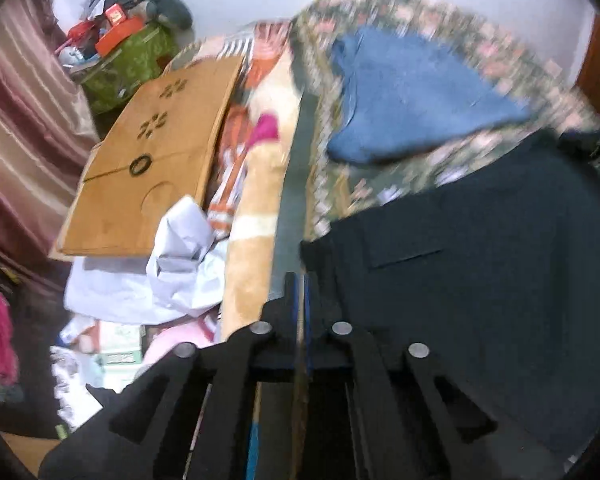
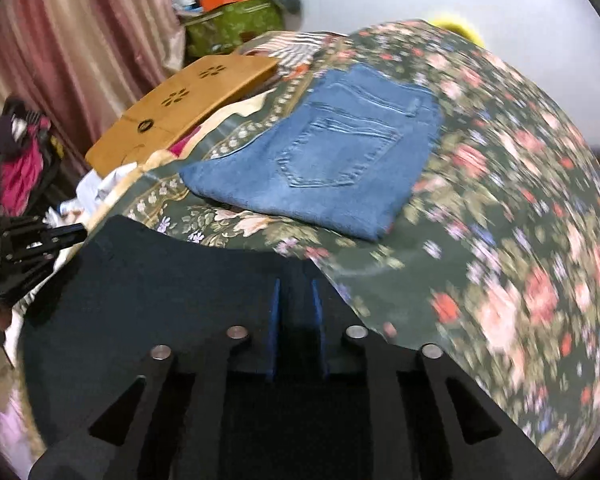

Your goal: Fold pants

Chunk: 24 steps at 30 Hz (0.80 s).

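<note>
Dark navy pants (image 1: 480, 248) lie on the floral bedspread (image 2: 500, 168). My left gripper (image 1: 300, 280) is shut at the pants' left edge; whether cloth is pinched between the fingers I cannot tell. In the right wrist view the dark pants (image 2: 160, 288) fill the lower left, and my right gripper (image 2: 296, 284) is shut on a fold of them. The left gripper (image 2: 28, 240) also shows there at the pants' far left corner. Folded blue jeans (image 2: 340, 148) lie further back on the bed; they also show in the left wrist view (image 1: 412, 96).
A wooden lap board (image 1: 152, 152) lies at the bed's left edge, with white cloth (image 1: 172, 264) beside it. A green box (image 2: 232, 24) piled with items stands by the pink curtain (image 2: 80, 40). Clutter covers the floor at left.
</note>
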{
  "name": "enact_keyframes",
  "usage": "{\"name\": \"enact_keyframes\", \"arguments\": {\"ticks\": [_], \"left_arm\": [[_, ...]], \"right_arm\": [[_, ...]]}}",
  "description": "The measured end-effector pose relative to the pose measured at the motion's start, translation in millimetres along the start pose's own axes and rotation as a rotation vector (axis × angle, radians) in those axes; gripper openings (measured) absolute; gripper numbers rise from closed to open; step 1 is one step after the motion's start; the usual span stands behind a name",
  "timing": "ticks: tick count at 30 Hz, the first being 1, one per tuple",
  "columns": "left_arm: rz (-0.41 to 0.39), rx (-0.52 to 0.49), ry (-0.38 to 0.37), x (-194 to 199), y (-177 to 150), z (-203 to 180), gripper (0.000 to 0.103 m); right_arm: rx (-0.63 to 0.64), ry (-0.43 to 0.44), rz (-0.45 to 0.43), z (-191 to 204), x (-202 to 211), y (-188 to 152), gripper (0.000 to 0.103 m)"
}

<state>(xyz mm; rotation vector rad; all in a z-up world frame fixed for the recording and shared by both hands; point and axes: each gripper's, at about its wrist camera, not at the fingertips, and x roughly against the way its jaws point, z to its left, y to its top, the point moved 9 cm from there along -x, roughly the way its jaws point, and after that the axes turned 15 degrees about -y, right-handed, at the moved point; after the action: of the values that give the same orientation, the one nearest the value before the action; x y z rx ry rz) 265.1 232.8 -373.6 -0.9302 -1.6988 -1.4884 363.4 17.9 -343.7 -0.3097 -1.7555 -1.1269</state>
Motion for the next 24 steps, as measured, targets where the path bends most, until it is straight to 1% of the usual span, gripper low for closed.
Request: {"name": "enact_keyframes", "arguments": {"ticks": [1,2,3,4,6,8,10,11,12,13,14,15,17,20,22,24], "left_arm": [[-0.015,-0.005,-0.021,11,2,-5,0.021],[-0.028,-0.012,-0.038,21,3,-10,0.028],[-0.040,-0.018,-0.052,29,5,-16,0.042],[-0.054,-0.024,-0.077,36,4,-23,0.049],[-0.057,-0.046,-0.149,47,-1,-44,0.050],[-0.034,-0.062,-0.210,47,-10,-67,0.051],[0.010,-0.077,-0.247,38,-25,-87,0.051],[0.057,-0.094,-0.252,28,-37,-96,0.051],[0.088,-0.104,-0.251,21,-46,-102,0.051],[0.129,-0.121,-0.235,10,-59,-106,0.052],[0.125,-0.132,-0.211,8,-66,-107,0.052],[0.108,-0.139,-0.193,8,-71,-107,0.052],[0.090,-0.111,-0.176,15,-81,-99,0.053],[0.083,-0.055,-0.160,19,-94,-85,0.053],[0.067,-0.054,-0.146,19,-98,-84,0.053],[0.066,-0.076,-0.108,21,-102,-86,0.053]], "right_arm": [[-0.011,0.008,-0.004,-3,10,-3,0.032],[-0.019,0.019,-0.012,-4,20,-6,0.034],[-0.030,0.030,-0.014,-4,30,-11,0.039],[-0.036,0.037,-0.017,-4,40,-17,0.042],[-0.032,0.050,-0.016,-2,57,-33,0.042],[-0.039,0.057,0.011,2,62,-51,0.042],[-0.042,0.068,0.064,9,61,-76,0.042],[-0.046,0.076,0.092,12,59,-90,0.042],[-0.048,0.087,0.123,16,56,-104,0.042],[-0.056,0.101,0.158,21,54,-121,0.044],[-0.059,0.101,0.161,24,55,-134,0.045],[-0.054,0.078,0.127,26,61,-143,0.045],[-0.034,0.045,0.105,29,73,-159,0.045],[-0.113,0.074,0.092,25,83,-175,0.045],[-0.159,0.101,0.084,19,88,-180,0.043],[-0.181,0.107,0.079,12,93,-182,0.043]]}}
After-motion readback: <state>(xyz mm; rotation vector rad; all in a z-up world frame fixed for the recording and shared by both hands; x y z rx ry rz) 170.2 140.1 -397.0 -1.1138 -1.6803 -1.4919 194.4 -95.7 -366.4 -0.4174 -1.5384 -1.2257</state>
